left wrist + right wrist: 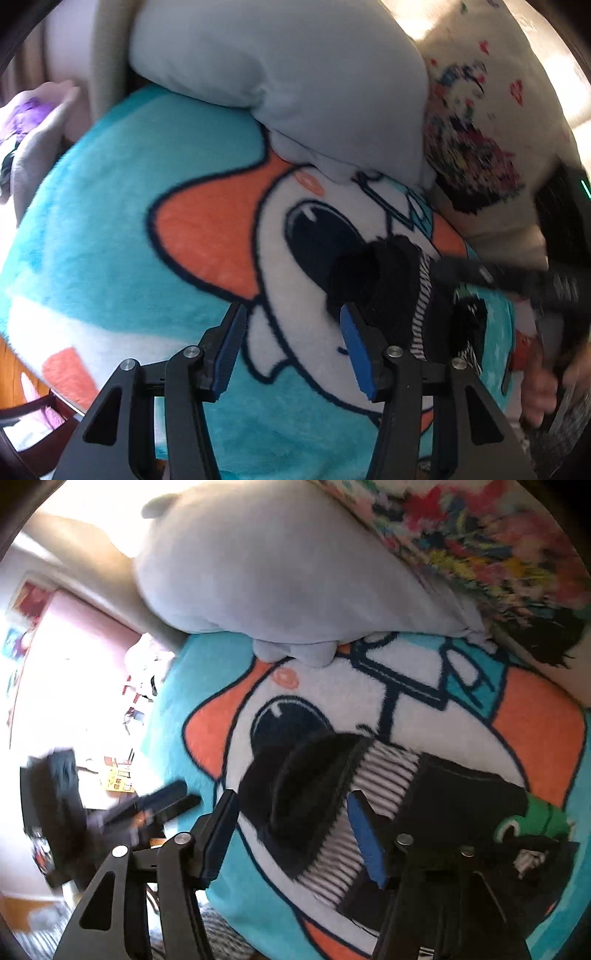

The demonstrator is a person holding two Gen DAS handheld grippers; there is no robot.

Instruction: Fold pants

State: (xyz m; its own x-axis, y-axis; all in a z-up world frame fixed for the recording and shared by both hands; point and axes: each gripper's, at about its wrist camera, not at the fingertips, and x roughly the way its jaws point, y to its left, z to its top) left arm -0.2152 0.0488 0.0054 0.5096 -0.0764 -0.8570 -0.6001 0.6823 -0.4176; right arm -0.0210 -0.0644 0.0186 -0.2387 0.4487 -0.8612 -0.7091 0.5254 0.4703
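Note:
Black pants [373,280] with a black-and-white striped waistband [384,771] lie bunched on a cartoon fleece blanket [110,258]. A green print [535,816] shows on them at the right. My left gripper [291,308] is open over the bare blanket, its right finger [354,339] beside the pants' left edge. My right gripper [292,794] hangs open above the pants, whose black fold shows between its fingers with no pad pressing on it. In the left wrist view the right gripper [498,277] is a dark blur reaching in over the pants. The left gripper [159,801] shows blurred at the left of the right wrist view.
A pale blue plush cushion [295,74] rests on the blanket's far side, with a colourful patterned pillow [472,129] to its right. A person's hand [539,387] is at the right edge. The bed's left edge drops to a cluttered bright floor [118,775].

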